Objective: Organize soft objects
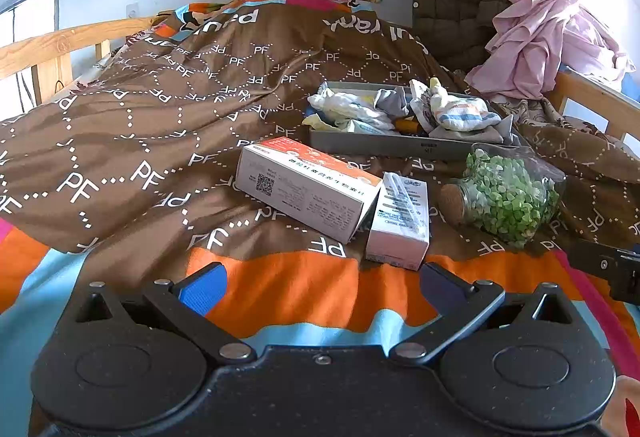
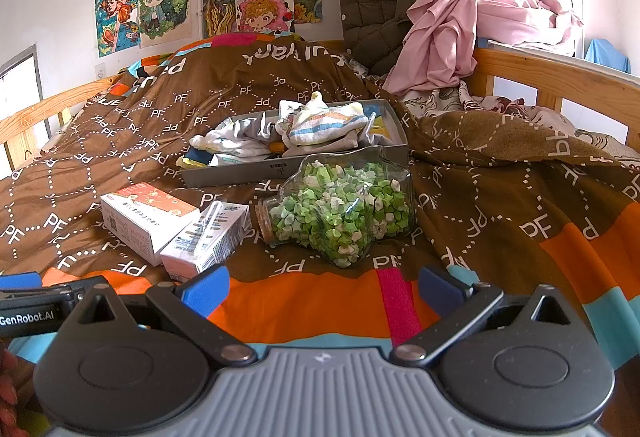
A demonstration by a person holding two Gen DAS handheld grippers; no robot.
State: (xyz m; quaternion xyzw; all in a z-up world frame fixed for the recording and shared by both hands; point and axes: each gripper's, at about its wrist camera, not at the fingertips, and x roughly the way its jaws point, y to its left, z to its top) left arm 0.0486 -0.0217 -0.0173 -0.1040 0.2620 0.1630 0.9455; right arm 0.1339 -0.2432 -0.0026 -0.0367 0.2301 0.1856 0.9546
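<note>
I see the small bundled cloth pieces point(image 2: 320, 125) lying heaped in the shallow grey tray point(image 2: 224, 173) on the bed, which fits sorting nearly finished or only waiting, while my left gripper point(image 1: 320, 285) and right gripper point(image 2: 320, 287) both stand apart, holding nothing.

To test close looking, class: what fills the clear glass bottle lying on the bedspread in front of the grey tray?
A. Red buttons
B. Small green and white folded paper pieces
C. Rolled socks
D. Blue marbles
B: the glass bottle, lying on its side with a cork in its neck, is packed with small green and white folded pieces, while the soft cloth items sit in the grey tray behind it.
</note>
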